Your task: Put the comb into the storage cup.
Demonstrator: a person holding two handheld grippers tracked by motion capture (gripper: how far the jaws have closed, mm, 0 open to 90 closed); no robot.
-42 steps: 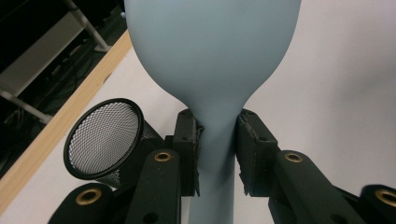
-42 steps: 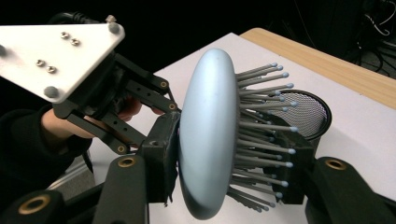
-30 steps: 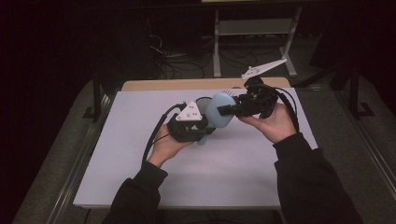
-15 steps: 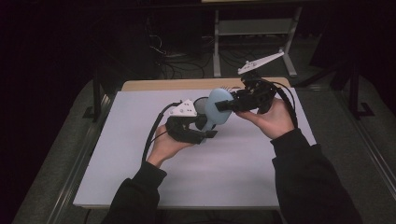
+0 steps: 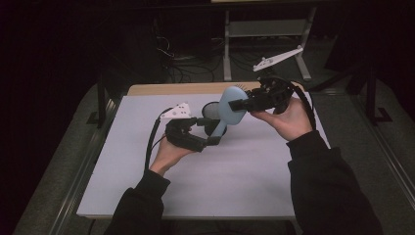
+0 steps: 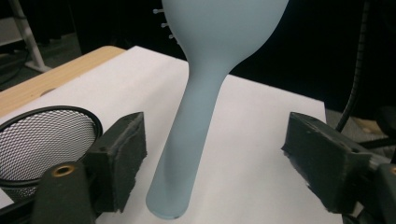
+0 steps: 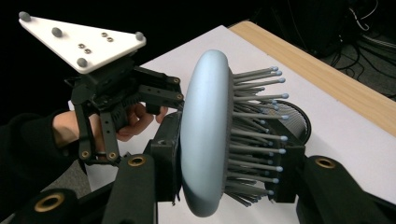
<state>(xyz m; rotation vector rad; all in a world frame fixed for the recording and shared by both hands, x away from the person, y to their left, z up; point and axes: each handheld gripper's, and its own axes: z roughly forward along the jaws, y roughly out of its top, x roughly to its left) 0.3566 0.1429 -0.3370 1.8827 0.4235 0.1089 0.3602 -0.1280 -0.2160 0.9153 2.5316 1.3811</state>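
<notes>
A light-blue hairbrush [image 5: 232,105] hangs above the table with its handle pointing down. My right gripper [image 5: 241,104] is shut on the brush head [image 7: 205,130], one pad on its smooth back and the other in the bristles; the gripper's midpoint is [image 7: 226,168]. My left gripper [image 5: 211,131] sits lower, and its jaws have just been opening. The brush handle [image 6: 187,140] stands between its pads, closer to the left one, and neither pad presses on it. The left gripper [image 6: 217,161] is open.
A black mesh cup [image 5: 210,110] stands on the white mat [image 5: 244,176] just behind the left gripper, also seen as the mesh cup [image 6: 42,135]. A wooden table edge [image 5: 166,89] runs along the back. A metal stand [image 5: 264,29] and cables lie beyond on the floor.
The left gripper's jaws have spread apart off the brush handle and the left hand has drifted slightly left. The right gripper still holds the brush head, a touch higher.
</notes>
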